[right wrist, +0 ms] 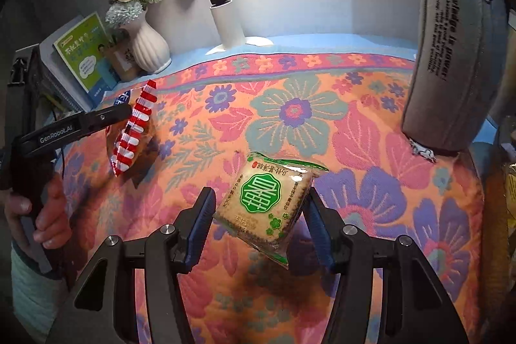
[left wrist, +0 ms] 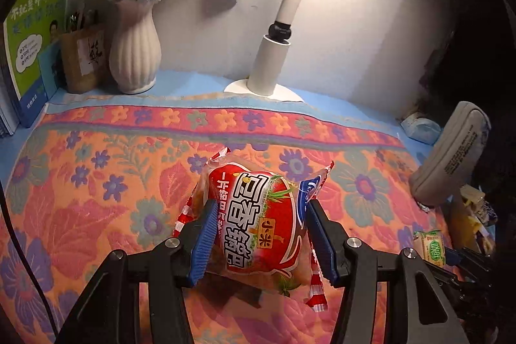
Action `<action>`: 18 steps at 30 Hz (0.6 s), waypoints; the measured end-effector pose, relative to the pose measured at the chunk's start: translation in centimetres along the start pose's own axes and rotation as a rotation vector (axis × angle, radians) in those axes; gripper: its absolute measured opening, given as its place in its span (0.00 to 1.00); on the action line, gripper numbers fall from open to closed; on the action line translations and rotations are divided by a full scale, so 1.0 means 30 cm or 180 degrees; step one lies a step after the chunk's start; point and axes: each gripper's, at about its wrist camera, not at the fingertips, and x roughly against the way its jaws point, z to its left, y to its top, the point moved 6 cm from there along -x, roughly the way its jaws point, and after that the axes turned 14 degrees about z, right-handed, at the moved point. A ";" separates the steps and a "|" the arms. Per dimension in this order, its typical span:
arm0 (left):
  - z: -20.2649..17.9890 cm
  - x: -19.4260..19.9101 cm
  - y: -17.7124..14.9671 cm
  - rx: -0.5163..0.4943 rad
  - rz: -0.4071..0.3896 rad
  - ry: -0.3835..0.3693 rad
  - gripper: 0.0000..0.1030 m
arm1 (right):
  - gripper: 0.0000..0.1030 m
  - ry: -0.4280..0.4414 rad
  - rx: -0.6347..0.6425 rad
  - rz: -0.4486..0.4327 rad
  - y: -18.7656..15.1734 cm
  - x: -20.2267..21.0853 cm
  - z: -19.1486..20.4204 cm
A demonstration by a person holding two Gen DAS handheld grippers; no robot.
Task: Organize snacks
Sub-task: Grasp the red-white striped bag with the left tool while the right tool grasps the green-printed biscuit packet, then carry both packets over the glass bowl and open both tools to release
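Note:
My left gripper (left wrist: pixel 258 234) is shut on a red snack packet (left wrist: pixel 258 215) with white characters and holds it above the floral cloth (left wrist: pixel 96 182). In the right wrist view the same packet (right wrist: pixel 133 131) hangs edge-on from the left gripper at the left. My right gripper (right wrist: pixel 259 215) is shut on a green-and-clear cracker packet (right wrist: pixel 264 205), which is tilted and lifted off the cloth. That cracker packet (left wrist: pixel 430 247) also shows at the right edge of the left wrist view.
A white ribbed vase (left wrist: pixel 133 50) with flowers, a green book (left wrist: pixel 35 44) and a brown holder (left wrist: pixel 82 60) stand at the back left. A white lamp base (left wrist: pixel 264 86) stands at the back. A grey pencil case (right wrist: pixel 451 54) leans at the right, beside more packets (left wrist: pixel 474 215).

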 end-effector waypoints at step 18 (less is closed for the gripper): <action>-0.889 0.221 -0.062 -0.1325 -0.0334 -0.0673 0.52 | 0.53 -0.0552 -0.0851 -0.0870 -0.135 0.532 -0.488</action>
